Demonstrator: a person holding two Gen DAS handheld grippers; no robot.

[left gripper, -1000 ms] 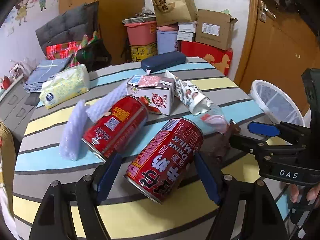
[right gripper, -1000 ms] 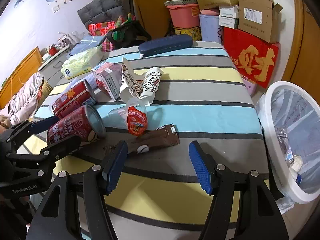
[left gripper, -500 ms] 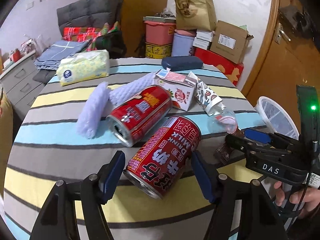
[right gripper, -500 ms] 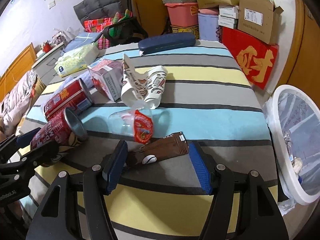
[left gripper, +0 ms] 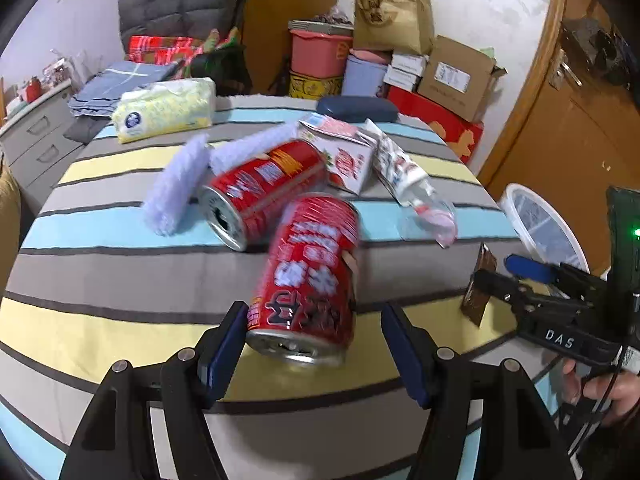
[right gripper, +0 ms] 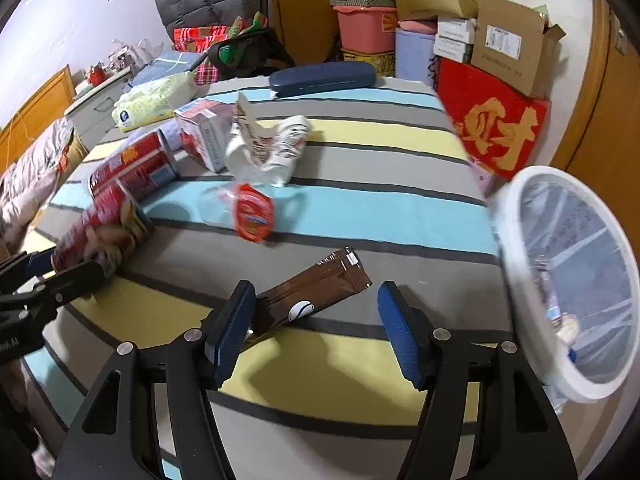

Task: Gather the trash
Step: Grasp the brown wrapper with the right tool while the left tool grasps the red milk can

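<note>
Motion-blurred red can (left gripper: 310,280) between wide-spread left claw (left gripper: 316,350), brown wrapper (right gripper: 312,298) between equally gaping right claw (right gripper: 316,330), neither gripped.

This is a home: a wooden door (left gripper: 560,128), grey drawers (left gripper: 36,136) by the wall, piled cardboard boxes (left gripper: 456,76), and a table with a striped cloth (right gripper: 360,200).

Red can (left gripper: 308,276) lying w/ open end at 6 o'clock, 2nd red can (left gripper: 260,188) at 11, brown wrapper (right gripper: 308,300) flat on striped table (right gripper: 360,364), white bin (right gripper: 576,280) at 3.
</note>
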